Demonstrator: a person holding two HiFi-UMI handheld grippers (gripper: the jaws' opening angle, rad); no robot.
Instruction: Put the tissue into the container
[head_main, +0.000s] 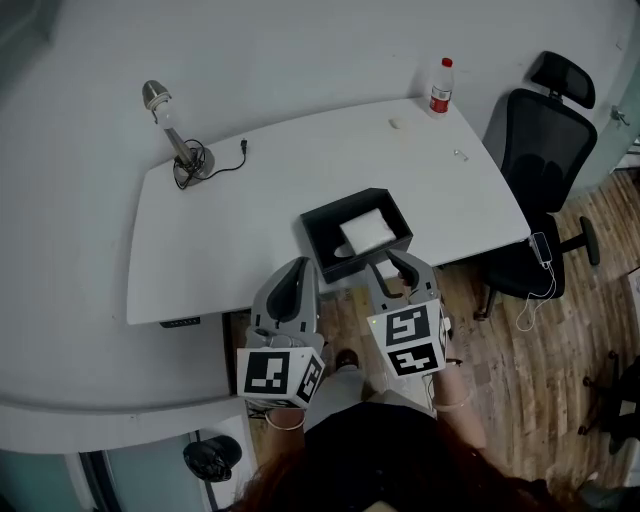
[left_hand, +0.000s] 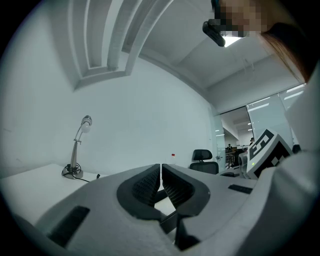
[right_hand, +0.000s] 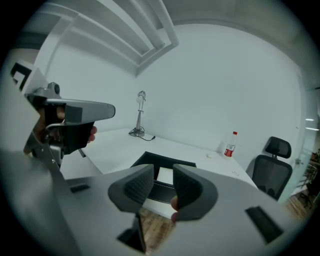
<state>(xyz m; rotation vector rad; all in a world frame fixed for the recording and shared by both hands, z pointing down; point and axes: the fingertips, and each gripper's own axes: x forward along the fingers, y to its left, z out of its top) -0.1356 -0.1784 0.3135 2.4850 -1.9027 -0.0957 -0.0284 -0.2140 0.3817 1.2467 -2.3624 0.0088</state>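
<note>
A white table (head_main: 250, 220) filled the middle, with a black office chair (head_main: 545, 150) at its right end. A black container (head_main: 322, 222) sat at the near edge, the white tissue (head_main: 366, 232) lying flat inside it. The left gripper (head_main: 298, 268) was off that edge, its fingers pressed together on nothing. The right gripper (head_main: 396, 264), just near the container, had a narrow empty gap. A desk lamp (head_main: 175, 140) stood far left and a bottle (head_main: 440, 88) far right.
</note>
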